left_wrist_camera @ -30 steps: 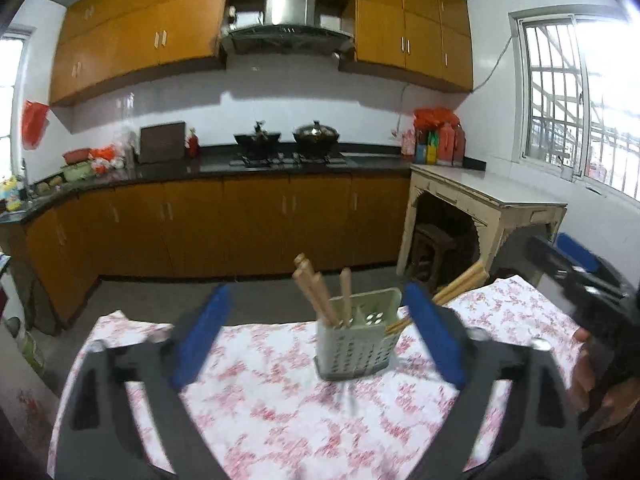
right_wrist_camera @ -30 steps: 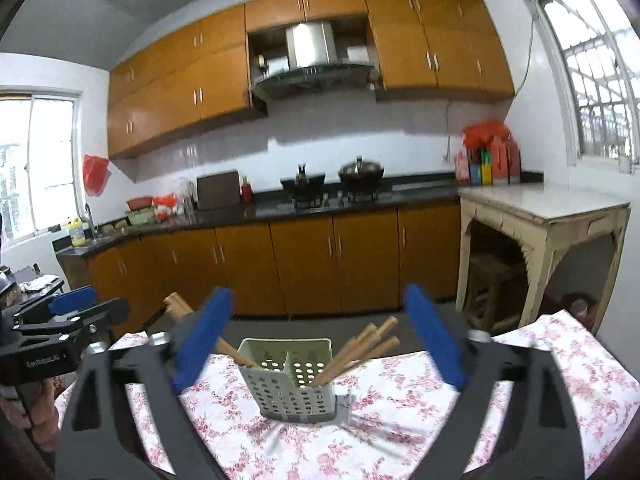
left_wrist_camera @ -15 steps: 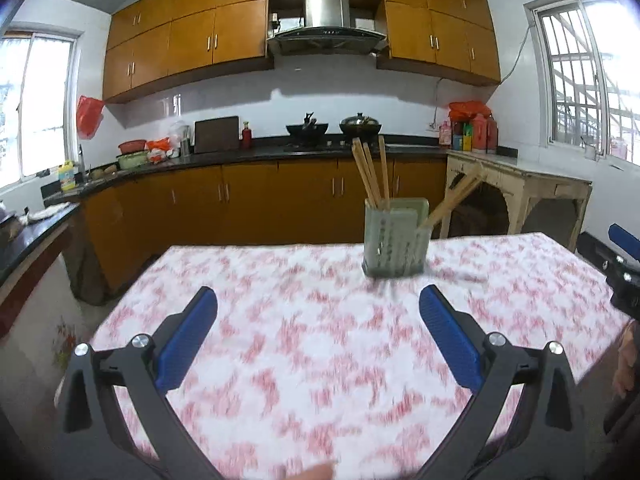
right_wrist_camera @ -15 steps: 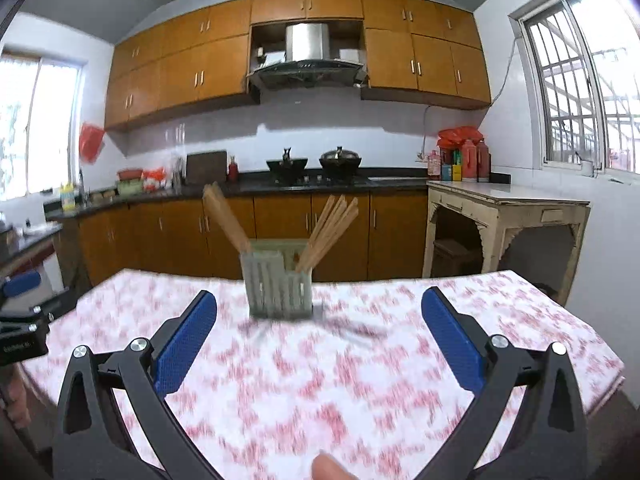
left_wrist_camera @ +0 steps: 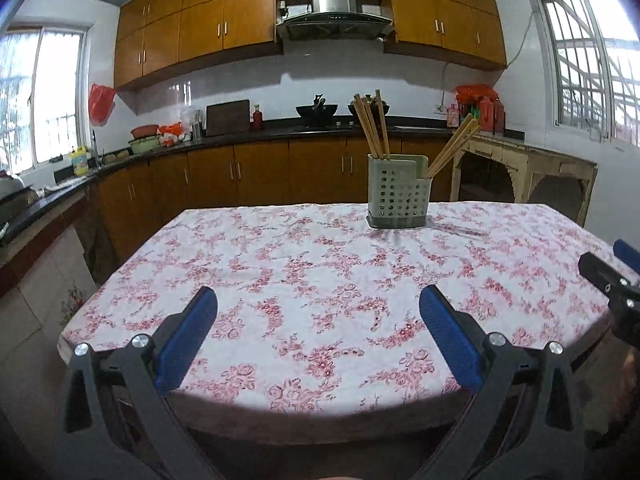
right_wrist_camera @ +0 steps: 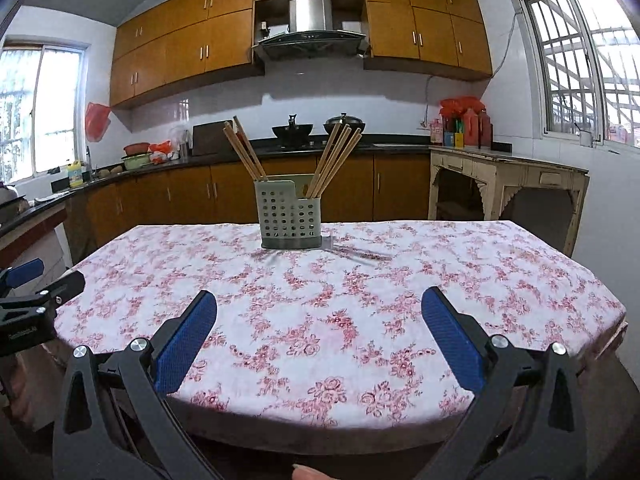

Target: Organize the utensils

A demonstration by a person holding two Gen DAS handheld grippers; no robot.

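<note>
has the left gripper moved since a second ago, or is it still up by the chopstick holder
Yes. The left gripper has pulled back toward the near table edge: the chopstick holder, earlier between its fingers, now stands far ahead on the tablecloth.

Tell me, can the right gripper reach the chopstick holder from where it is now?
Probably yes. The right gripper is open and empty at the near edge, and only bare floral tablecloth lies between it and the chopstick holder, which stands far across the table.
</note>
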